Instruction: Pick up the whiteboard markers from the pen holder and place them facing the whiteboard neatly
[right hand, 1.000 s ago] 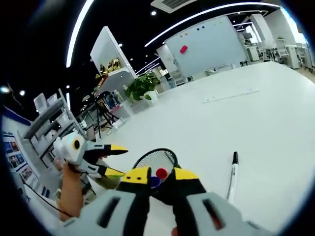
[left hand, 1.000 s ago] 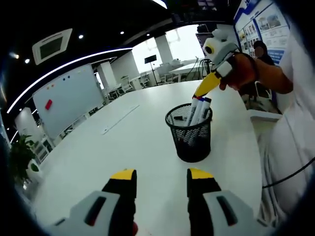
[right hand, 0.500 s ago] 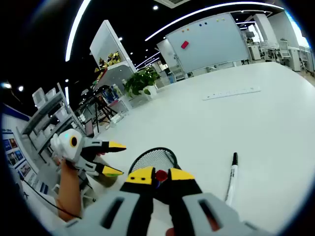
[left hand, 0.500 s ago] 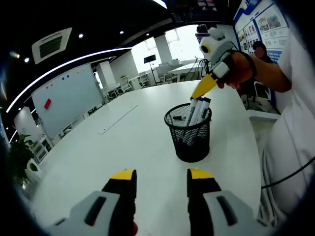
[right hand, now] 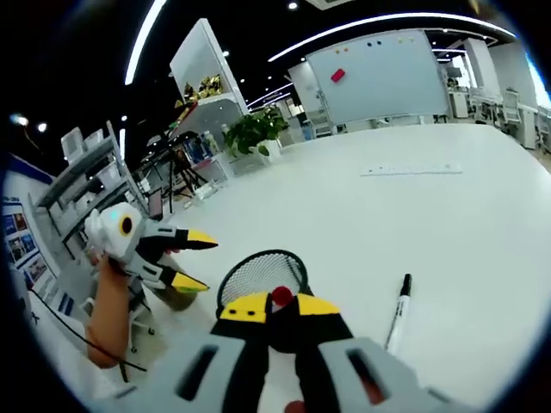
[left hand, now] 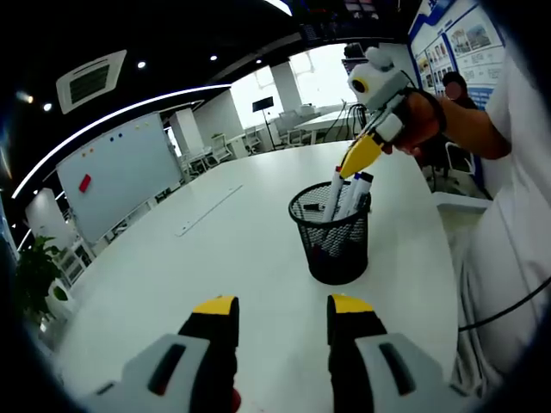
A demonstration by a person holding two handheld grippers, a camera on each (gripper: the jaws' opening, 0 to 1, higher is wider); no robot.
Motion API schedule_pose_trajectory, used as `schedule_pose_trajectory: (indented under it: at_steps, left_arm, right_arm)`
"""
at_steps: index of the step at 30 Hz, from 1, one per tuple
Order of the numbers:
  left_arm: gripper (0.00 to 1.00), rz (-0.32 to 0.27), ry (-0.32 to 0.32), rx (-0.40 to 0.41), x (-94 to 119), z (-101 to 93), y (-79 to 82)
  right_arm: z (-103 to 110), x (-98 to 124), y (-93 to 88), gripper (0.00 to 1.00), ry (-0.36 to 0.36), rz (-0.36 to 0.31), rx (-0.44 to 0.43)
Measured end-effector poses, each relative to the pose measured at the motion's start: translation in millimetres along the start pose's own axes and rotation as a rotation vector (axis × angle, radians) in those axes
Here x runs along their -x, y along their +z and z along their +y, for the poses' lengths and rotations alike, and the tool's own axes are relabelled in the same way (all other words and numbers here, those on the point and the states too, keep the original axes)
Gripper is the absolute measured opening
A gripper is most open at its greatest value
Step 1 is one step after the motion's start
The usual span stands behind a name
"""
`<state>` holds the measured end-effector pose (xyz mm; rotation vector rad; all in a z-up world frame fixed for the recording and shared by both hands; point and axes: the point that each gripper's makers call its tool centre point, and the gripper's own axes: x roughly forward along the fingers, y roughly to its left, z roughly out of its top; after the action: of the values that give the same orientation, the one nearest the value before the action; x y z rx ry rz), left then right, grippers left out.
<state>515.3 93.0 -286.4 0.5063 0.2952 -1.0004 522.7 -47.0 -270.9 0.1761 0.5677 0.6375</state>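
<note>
Markers [left hand: 349, 191] stand nearly upright in the black mesh pen holder [left hand: 337, 237] on the white table [left hand: 215, 258], their caps poking above the rim. In the left gripper view the right gripper [left hand: 360, 157] comes down from one o'clock onto the holder, its yellow jaws pressed around the top of one white-barrelled marker. The right gripper view agrees: the jaws are nearly together with a red marker cap [right hand: 281, 296] pinched between the tips, the holder's rim just behind at twelve o'clock. The gripped marker's long axis runs close to vertical, in line with the jaws, so a straight lift out of the holder looks like the move in hand.

The left gripper [left hand: 281, 317] hangs back, jaws spread and holding nothing, with the holder ahead at one o'clock; the right is clearly the nearer.

One black-capped marker [right hand: 397, 313] already lies on the table at three o'clock from the holder, its long axis pointing roughly toward the whiteboard [right hand: 387, 76] at the far end of the room.
</note>
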Motion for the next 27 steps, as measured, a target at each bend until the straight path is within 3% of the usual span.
schedule_pose_trajectory:
  at_steps: [14, 27]
  left_arm:
    - [0.43, -0.001, 0.002, 0.0, -0.2, 0.1, -0.1]
    - [0.43, -0.002, 0.002, 0.0, -0.3, 0.7, -0.5]
  right_arm:
    - [7.2, -2.0, -0.4, 0.08, 0.026, -0.001, 0.154]
    - [8.3, -2.0, 0.8, 0.08, 0.033, -0.011, 0.204]
